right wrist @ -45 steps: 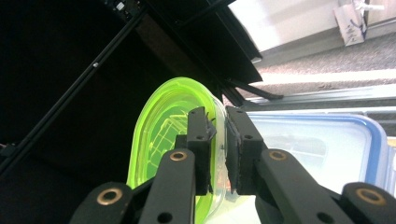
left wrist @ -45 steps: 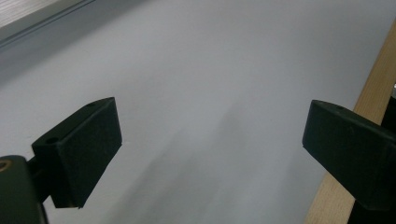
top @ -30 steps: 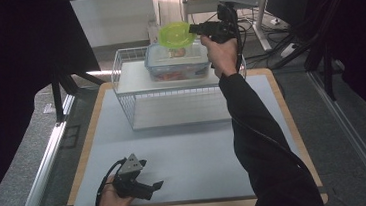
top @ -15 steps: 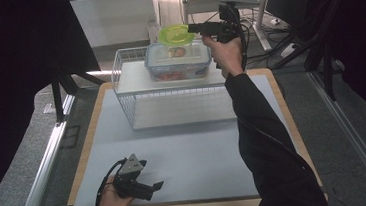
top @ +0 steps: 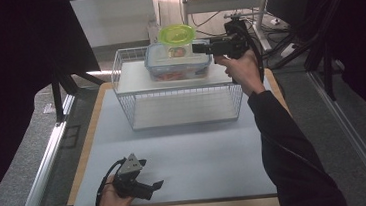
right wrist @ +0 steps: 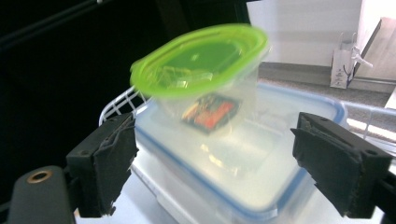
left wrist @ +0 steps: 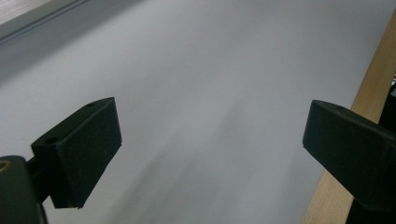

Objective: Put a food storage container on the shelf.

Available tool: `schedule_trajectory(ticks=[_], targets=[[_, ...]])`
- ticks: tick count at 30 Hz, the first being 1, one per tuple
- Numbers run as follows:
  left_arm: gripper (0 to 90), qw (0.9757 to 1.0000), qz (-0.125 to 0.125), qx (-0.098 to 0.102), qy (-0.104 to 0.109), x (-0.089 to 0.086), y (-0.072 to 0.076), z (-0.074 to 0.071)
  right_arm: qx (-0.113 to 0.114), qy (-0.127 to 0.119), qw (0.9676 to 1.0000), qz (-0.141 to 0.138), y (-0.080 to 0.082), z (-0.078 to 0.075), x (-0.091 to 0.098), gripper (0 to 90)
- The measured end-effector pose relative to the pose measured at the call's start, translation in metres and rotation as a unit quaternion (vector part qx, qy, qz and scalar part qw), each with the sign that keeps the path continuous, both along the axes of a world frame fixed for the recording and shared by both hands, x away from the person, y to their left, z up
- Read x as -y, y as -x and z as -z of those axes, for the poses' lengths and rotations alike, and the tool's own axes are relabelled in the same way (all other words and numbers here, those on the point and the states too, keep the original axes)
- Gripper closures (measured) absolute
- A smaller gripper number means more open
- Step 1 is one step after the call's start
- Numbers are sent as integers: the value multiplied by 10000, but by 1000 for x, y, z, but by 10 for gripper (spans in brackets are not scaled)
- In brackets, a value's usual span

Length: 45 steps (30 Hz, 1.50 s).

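Green-lidded tub [top: 177,39] sits stacked on the blue-rimmed clear box [top: 177,63], which stands on the top shelf of the white wire rack [top: 180,95] at the far end of the table [top: 175,156]. In the right gripper view the tub [right wrist: 205,74] stands free, with a small red-and-black packet visible through its wall. The right tongs [top: 200,47] are just off its right side, and their jaws have just been opening — nothing lies between them, so the tub looks freshly set down. My reading is that the placing step is finished and the release is in hand; the next move calls for drawing the right tongs straight back, level, so a jaw does not clip the tub and tip it off the box lid.

The left tongs [top: 153,187] rest low at the near edge of the table, jaws spread wide over bare surface, pinching nothing.

The table carries a pale grey mat inside a light wooden border [top: 87,146]. Around it hang dark curtains; beyond the rack — a white wall, cables and shelving.
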<state>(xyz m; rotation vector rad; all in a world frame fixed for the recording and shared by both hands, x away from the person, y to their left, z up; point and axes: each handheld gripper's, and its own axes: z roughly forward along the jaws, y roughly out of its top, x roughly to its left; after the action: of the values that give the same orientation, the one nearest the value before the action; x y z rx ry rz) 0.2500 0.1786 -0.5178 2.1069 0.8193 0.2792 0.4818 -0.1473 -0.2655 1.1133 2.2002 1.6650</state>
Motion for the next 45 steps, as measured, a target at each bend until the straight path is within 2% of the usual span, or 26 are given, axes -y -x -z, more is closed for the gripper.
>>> schedule_trajectory(ticks=[8,11,15,22,27,29,39,45], targets=[[27,9998,4,159,89,0,0,0,231,141,9993,-243,32,15,10,88],[23,9998,37,191,52,1,0,1,298,262,9988,-284,44,23,15,74],[21,9997,63,213,104,2,0,1,400,561,9971,-328,58,37,20,56],[18,9996,95,218,137,2,0,2,434,670,9958,-449,81,67,33,29],[16,9993,181,300,-85,5,0,3,276,680,9957,-559,95,90,44,18],[12,9993,187,313,-101,5,1,3,226,650,9961,-547,103,101,50,17],[10,9994,162,279,-91,5,1,3,270,786,9960,-324,131,133,71,7],[11,9995,137,258,-96,5,1,3,339,1054,9933,-345,148,148,74,7]])
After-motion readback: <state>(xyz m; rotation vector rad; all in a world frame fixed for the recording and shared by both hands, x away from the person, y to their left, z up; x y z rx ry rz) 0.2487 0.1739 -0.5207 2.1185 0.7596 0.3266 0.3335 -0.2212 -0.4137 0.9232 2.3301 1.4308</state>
